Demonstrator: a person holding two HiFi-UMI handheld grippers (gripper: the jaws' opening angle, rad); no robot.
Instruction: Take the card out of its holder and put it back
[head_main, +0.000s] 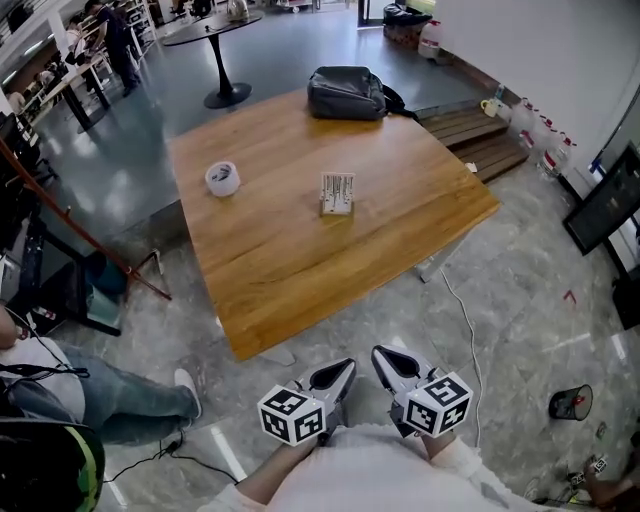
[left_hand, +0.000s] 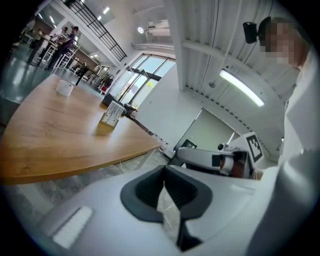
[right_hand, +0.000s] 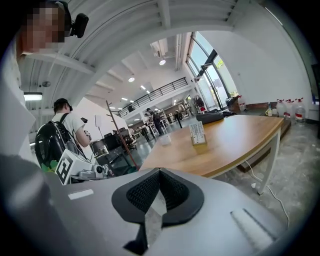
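I can read no words or numbers. The print on the card (head_main: 337, 187) in its holder (head_main: 336, 207) is too small. The cubes (head_main: 292, 415) on my left gripper (head_main: 347, 365) and right gripper (head_main: 379, 353) bear only square patterns.

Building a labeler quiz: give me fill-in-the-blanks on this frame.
The holder stands on the ____.
A ____ roll lies left of it in the head view.
The left gripper and right gripper are both ____.
The bag's colour is ____.
Missing: table; tape; shut; black.

Card (head_main: 337, 186) in holder (head_main: 336, 209): print too small to read. Seated person (head_main: 95, 395), lower left: cut off by frame edge.
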